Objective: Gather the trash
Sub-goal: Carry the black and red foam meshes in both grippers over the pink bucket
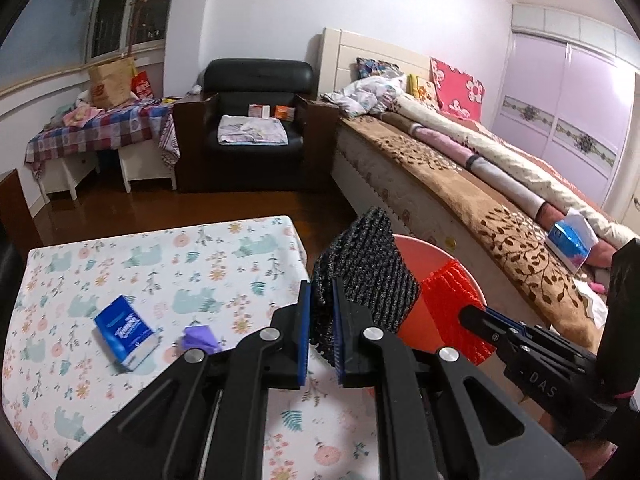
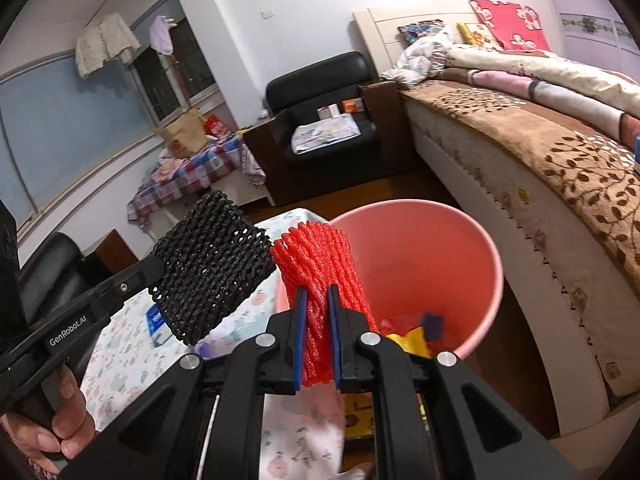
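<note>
My left gripper (image 1: pixel 322 300) is shut on a black foam net sleeve (image 1: pixel 368 272) and holds it over the table's right edge, beside the pink bin (image 1: pixel 424 252). My right gripper (image 2: pixel 317 304) is shut on a red foam net sleeve (image 2: pixel 320 272) and holds it upright at the near rim of the pink bin (image 2: pixel 460 248). The two sleeves sit side by side; the black one also shows in the right wrist view (image 2: pixel 208 264), the red one in the left wrist view (image 1: pixel 456 304). Yellow, red and blue scraps (image 2: pixel 416 330) lie in the bin.
A floral-cloth table (image 1: pixel 140 264) holds a blue tissue pack (image 1: pixel 126 332) and a purple scrap (image 1: pixel 198 338). A bed (image 1: pixel 460 168) runs along the right, close behind the bin. A black armchair (image 1: pixel 256 120) and a checked-cloth side table (image 1: pixel 100 132) stand at the back.
</note>
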`<state>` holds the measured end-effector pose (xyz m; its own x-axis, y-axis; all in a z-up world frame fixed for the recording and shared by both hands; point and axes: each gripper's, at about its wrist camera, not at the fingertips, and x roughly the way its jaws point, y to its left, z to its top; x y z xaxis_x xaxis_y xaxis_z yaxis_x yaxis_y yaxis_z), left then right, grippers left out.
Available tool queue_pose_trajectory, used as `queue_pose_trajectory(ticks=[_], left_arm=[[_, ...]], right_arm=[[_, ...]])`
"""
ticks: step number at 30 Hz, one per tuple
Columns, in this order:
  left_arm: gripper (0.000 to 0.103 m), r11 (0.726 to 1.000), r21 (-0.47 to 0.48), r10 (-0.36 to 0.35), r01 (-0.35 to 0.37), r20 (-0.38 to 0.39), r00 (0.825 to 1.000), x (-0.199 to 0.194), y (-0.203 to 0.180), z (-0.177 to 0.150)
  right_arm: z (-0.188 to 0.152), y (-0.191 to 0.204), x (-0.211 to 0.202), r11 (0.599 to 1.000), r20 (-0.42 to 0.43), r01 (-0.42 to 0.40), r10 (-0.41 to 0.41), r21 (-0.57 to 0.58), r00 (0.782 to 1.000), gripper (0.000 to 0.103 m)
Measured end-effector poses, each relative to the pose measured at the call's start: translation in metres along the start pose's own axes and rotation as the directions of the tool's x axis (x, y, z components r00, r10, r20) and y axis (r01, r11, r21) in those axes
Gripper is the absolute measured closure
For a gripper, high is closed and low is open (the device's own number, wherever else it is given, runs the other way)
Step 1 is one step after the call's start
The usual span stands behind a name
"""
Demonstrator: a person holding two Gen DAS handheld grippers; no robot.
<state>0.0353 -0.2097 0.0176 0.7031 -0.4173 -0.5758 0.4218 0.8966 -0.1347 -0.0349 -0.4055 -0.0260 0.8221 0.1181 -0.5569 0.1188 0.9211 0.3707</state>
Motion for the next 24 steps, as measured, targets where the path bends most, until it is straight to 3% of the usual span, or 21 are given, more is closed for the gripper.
queue_pose_trajectory(ticks=[24], left_arm=[[0.094, 0.995, 0.055, -0.074, 0.078, -0.067, 0.995, 0.064, -0.045, -0.002]], right_arm=[[0.000, -0.054, 0.035, 0.995, -0.047, 0.079, -0.076, 0.065, 0.996, 0.093]])
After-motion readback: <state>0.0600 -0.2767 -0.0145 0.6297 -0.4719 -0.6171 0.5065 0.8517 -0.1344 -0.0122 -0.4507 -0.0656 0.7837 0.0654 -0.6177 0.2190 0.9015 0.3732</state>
